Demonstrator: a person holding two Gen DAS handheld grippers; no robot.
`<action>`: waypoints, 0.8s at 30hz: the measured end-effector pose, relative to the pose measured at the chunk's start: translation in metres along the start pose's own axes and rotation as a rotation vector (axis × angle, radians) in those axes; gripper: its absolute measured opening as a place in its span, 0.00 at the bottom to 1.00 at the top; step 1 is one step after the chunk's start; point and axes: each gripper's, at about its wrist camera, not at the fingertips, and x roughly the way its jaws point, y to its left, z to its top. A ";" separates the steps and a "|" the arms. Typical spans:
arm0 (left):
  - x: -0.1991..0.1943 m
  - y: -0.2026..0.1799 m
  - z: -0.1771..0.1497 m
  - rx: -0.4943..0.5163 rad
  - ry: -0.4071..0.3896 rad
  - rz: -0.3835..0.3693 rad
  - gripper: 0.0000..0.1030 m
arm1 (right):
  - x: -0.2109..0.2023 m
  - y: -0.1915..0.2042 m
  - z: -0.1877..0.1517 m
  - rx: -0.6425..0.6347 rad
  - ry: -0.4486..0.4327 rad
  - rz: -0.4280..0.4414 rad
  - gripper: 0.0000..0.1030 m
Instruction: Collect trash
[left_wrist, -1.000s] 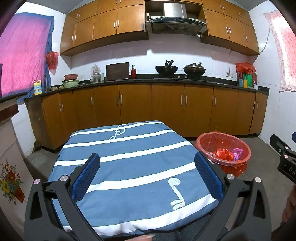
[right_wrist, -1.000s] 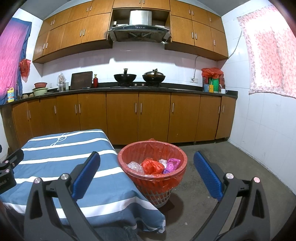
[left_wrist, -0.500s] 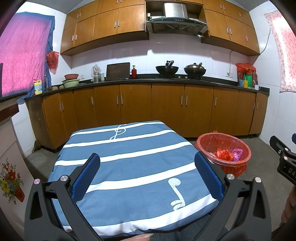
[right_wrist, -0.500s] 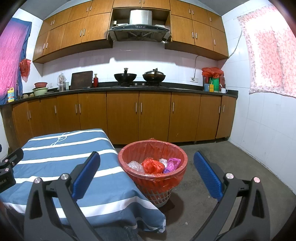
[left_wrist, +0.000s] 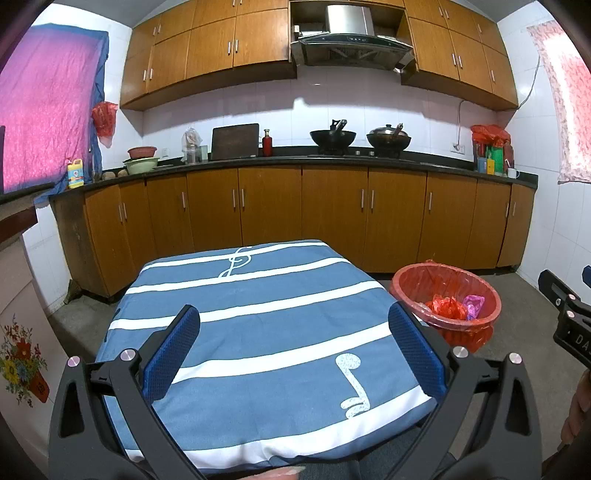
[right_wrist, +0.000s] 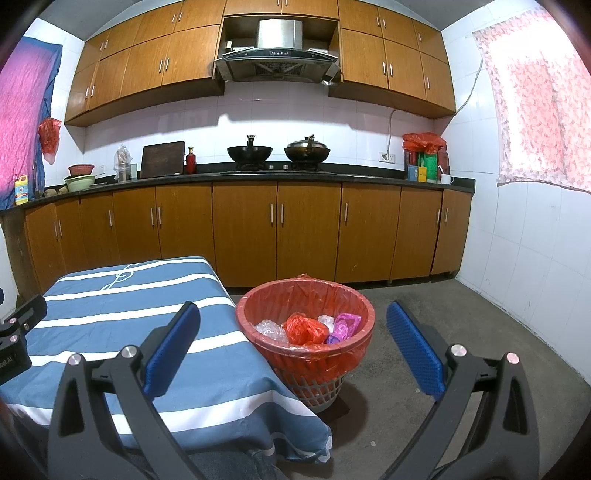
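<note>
A red-lined trash basket (right_wrist: 352, 302) stands on the floor at the table's right corner; it also shows in the left wrist view as the basket (left_wrist: 406, 282). Inside lie a red bag (right_wrist: 304, 328), a pink bag (right_wrist: 345, 323) and clear plastic (right_wrist: 269, 328). My left gripper (left_wrist: 293, 350) hovers open over the blue striped tablecloth (left_wrist: 258, 295), nothing between its blue pads. My right gripper (right_wrist: 293, 349) is open too, held near the basket's front rim with nothing in it. No loose trash shows on the cloth.
Brown kitchen cabinets (right_wrist: 277, 229) and a dark countertop with woks (right_wrist: 249, 151), bowls and bottles run along the back wall. Grey concrete floor (right_wrist: 461, 325) lies right of the basket. A white tiled wall (right_wrist: 535, 258) closes the right side.
</note>
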 end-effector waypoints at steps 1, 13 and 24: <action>0.000 0.000 0.000 0.000 0.001 0.000 0.98 | 0.000 0.000 0.000 0.000 0.000 0.000 0.96; 0.000 0.001 -0.001 -0.006 0.005 -0.001 0.98 | 0.000 0.000 0.000 0.001 0.001 -0.001 0.96; 0.000 0.001 -0.001 -0.006 0.006 -0.001 0.98 | 0.000 0.000 0.000 0.003 0.002 0.000 0.96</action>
